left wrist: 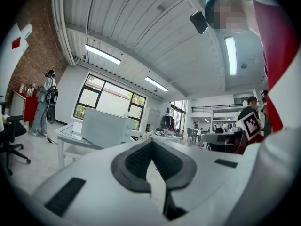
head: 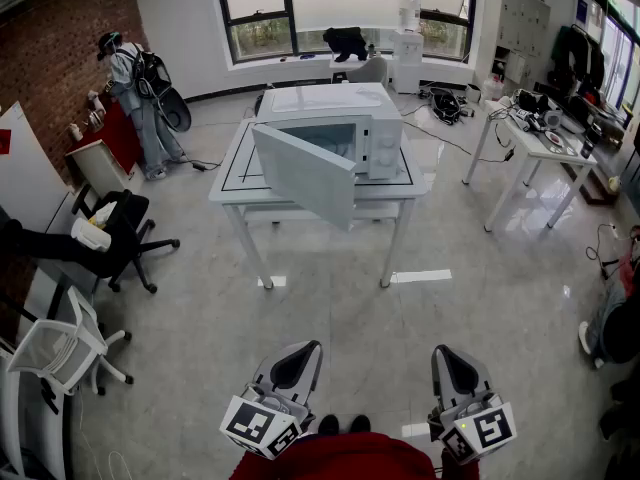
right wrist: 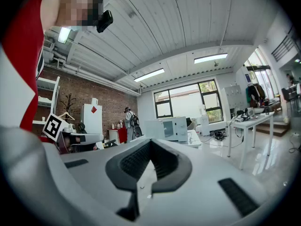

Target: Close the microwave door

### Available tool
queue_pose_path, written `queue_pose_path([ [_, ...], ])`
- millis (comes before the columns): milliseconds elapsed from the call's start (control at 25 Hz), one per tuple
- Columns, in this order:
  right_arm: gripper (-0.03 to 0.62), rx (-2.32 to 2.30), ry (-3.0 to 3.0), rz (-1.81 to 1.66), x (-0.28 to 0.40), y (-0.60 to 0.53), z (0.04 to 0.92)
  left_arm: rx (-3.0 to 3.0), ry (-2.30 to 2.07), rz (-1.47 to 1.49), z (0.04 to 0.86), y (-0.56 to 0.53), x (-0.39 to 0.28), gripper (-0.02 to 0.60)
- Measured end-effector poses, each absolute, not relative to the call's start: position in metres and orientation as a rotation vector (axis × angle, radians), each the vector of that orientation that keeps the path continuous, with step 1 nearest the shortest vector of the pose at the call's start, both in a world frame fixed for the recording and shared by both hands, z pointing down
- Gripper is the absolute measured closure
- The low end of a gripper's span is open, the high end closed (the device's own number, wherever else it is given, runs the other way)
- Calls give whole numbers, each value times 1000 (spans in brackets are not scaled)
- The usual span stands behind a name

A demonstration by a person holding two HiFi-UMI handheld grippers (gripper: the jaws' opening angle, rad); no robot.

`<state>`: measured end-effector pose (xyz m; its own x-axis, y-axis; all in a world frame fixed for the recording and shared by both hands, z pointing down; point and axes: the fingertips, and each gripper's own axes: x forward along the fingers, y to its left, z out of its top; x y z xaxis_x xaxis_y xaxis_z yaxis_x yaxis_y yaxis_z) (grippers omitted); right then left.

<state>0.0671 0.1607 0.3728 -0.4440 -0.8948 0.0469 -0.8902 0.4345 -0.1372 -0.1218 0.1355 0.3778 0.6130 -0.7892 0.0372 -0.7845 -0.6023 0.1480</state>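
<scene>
A white microwave [head: 340,128] stands on a white table [head: 232,183] in the middle of the room, several steps ahead of me. Its door [head: 305,173] hangs wide open, swung out toward me on the left side. Both grippers are low and near my body, far from the microwave. My left gripper [head: 298,360] is shut with nothing in it, and my right gripper [head: 452,363] is likewise shut and empty. The left gripper view shows the shut left gripper [left wrist: 152,145] with the microwave [left wrist: 104,127] far beyond it. The right gripper view shows the right gripper [right wrist: 149,145] and the microwave [right wrist: 170,128] far off.
A black office chair [head: 120,230] and a white chair [head: 60,353] stand at the left. A person [head: 135,93] stands by a red cabinet at the back left. A cluttered white table [head: 530,143] is at the right, with cables [head: 450,108] on the floor behind.
</scene>
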Motion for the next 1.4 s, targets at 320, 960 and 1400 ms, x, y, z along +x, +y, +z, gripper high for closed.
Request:
queue_pose_path([
  [320,583,-1644,2630,-217,70,157,376,2690,-1304,-39,380,133,-117,572],
  [960,580,-1622,2652,-271,93,157,389,2652,-1288,-40,395,121,-97,571],
  [1400,580,-1605,2666,-183,124,157,386,2647,-1453,-28,367,89,-82,450],
])
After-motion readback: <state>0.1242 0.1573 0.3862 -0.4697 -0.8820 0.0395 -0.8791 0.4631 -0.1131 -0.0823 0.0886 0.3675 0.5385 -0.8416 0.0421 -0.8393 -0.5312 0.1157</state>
